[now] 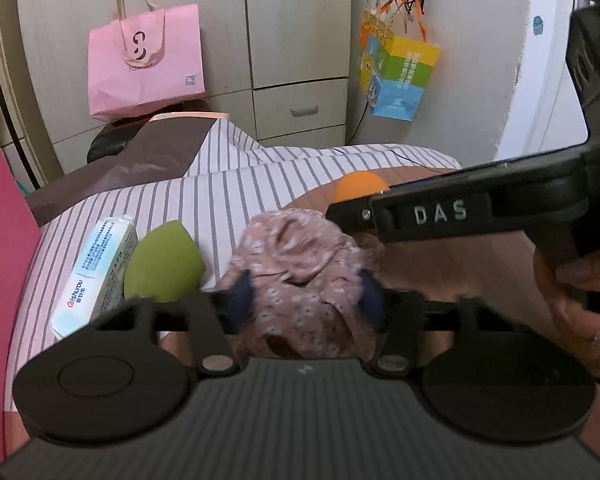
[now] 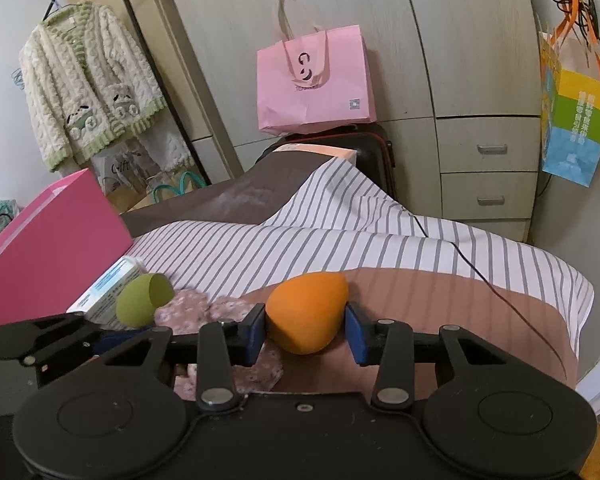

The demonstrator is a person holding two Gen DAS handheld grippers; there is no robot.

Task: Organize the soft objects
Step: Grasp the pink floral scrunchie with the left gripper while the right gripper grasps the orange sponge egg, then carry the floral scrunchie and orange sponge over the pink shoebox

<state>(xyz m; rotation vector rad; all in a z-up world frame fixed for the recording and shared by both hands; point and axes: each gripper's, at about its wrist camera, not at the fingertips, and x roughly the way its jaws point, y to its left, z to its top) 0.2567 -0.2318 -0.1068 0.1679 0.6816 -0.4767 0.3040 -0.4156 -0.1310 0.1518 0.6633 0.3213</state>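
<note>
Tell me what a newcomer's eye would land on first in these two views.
The orange sponge, egg-shaped, sits between the right gripper's blue pads on the brown and striped bedding. Left of it, the left gripper pinches a crumpled pink floral cloth, with a green sponge and a tissue pack beside it. Behind, a pink bag stands against the wardrobe.

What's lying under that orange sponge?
The orange sponge rests on a brown sheet, between the right tongs. A corner of the floral cloth lies just beside it. The spot directly beneath the sponge is covered.
</note>
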